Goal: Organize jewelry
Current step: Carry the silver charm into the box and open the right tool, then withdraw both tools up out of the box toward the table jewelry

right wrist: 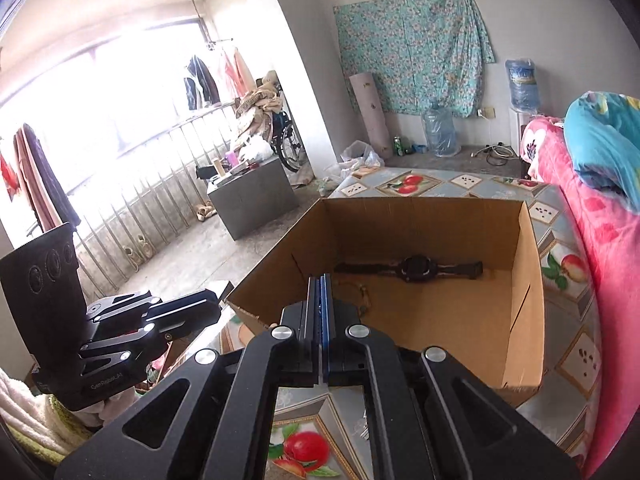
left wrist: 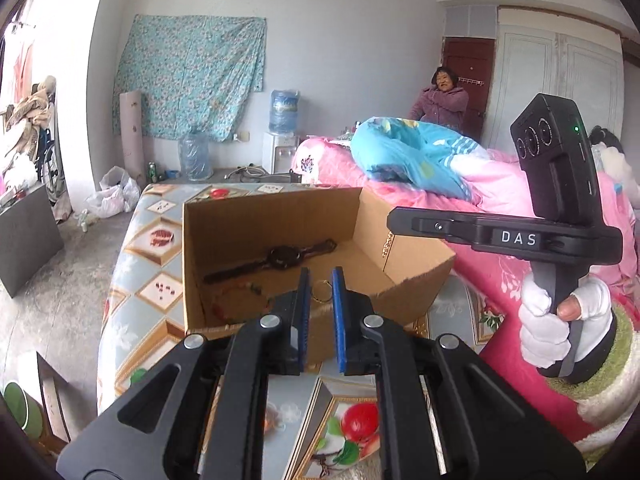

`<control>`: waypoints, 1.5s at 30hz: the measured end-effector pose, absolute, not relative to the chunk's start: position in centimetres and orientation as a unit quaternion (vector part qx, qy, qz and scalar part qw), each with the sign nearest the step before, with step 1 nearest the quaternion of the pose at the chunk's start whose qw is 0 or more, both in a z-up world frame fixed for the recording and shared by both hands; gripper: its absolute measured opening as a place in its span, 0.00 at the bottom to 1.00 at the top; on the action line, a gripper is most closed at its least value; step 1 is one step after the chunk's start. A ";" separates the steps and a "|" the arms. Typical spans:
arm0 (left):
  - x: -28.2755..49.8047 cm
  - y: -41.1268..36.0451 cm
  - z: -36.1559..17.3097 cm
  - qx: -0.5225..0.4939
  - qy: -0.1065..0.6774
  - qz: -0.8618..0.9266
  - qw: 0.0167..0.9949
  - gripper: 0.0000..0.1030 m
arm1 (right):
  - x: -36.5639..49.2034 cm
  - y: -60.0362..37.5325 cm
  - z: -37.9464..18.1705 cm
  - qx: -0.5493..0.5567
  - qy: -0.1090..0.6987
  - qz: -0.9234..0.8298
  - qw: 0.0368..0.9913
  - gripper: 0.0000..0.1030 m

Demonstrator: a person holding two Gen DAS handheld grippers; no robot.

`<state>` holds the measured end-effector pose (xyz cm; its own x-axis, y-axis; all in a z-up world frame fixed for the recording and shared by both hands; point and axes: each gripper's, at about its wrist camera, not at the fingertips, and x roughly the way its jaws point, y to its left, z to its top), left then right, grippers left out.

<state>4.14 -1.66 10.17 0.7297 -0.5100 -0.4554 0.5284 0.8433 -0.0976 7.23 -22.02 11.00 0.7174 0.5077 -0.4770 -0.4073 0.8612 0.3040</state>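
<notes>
An open cardboard box (left wrist: 272, 200) (right wrist: 536, 280) stands on the patterned table. Inside it lie a dark wristwatch (left wrist: 280, 258) (right wrist: 416, 268) and a beaded bracelet (left wrist: 240, 302) (right wrist: 362, 292). My left gripper (left wrist: 321, 276) hovers over the box's near wall, its blue pads nearly together with a thin gold ring (left wrist: 320, 293) pinched between them. My right gripper (right wrist: 320, 280) is shut, its pads pressed together above the box's near edge. In the left wrist view the right gripper (left wrist: 394, 216) is held by a white-gloved hand (left wrist: 560, 320), and a gold chain (left wrist: 387, 245) dangles from its tip. The left gripper (right wrist: 222, 296) appears at the left in the right wrist view.
The table (left wrist: 160, 236) (right wrist: 568, 216) wears a fruit-print cover. A bed with pink bedding (left wrist: 500, 264) (right wrist: 608, 240) borders its right side. A person (left wrist: 440, 100) sits far back by a door. A grey cabinet (right wrist: 252, 200), water jugs (right wrist: 438, 128) and bare floor lie to the left.
</notes>
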 end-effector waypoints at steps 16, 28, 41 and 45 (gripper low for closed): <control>17.9 -8.3 5.8 0.036 0.359 -0.269 0.893 0.11 | 20.8 -24.7 5.0 0.123 0.406 0.202 0.883 0.03; 18.2 -6.1 7.5 -0.040 0.338 -0.287 0.896 0.29 | 19.4 -25.9 6.5 0.134 0.376 0.211 0.892 0.18; 12.2 -1.3 12.7 -0.074 0.260 -0.297 0.916 0.62 | 12.5 -28.1 10.7 0.137 0.311 0.214 0.916 0.19; 8.8 0.8 12.6 -0.072 0.247 -0.297 0.920 0.65 | 8.9 -28.4 10.6 0.129 0.292 0.231 0.919 0.20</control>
<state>8.82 0.80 12.59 0.7015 -0.5818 -0.4116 0.5106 0.8132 -0.2792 8.93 -28.38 10.56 0.7225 0.5006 -0.4768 -0.3494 0.8595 0.3730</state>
